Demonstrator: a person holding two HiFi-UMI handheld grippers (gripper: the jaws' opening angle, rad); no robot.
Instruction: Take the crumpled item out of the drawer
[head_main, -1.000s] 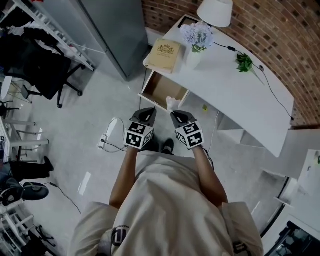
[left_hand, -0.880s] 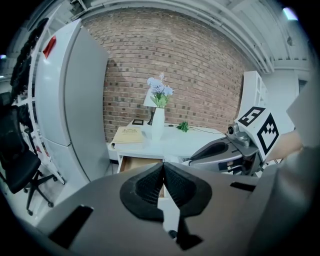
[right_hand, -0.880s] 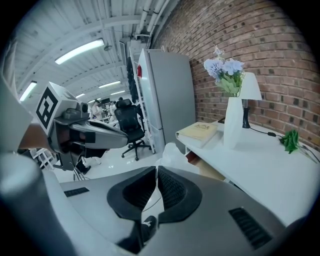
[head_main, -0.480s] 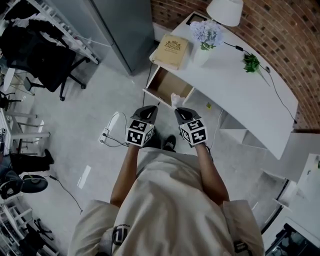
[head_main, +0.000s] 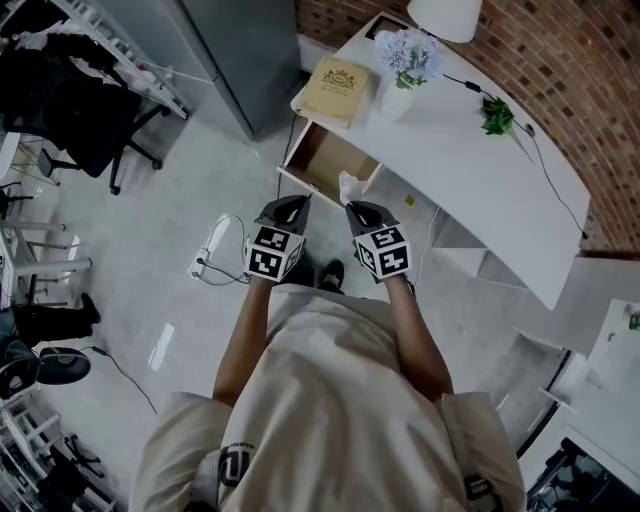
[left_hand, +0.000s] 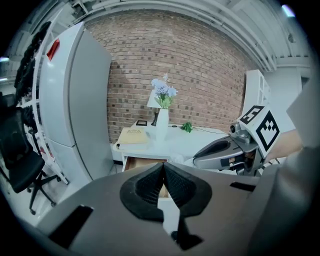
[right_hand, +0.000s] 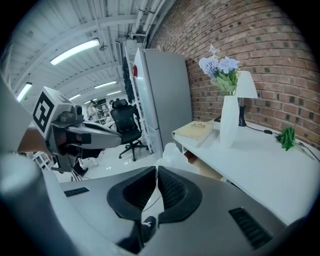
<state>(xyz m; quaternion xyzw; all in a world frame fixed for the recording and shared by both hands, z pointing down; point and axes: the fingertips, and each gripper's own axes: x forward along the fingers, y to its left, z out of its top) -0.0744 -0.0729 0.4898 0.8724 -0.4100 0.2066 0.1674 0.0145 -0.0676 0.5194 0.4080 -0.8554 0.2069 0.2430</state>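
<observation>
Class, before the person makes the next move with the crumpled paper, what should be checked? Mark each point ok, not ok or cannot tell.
1. Drawer open: ok.
2. Right gripper shut on the crumpled paper: ok, the paper sits at its tips.
3. Paper lifted clear of the drawer: cannot tell; in the head view it overlaps the drawer's front edge.
4. Left gripper empty, jaws together: ok.
5. Bare stretch of desk to set the paper on: ok.
</observation>
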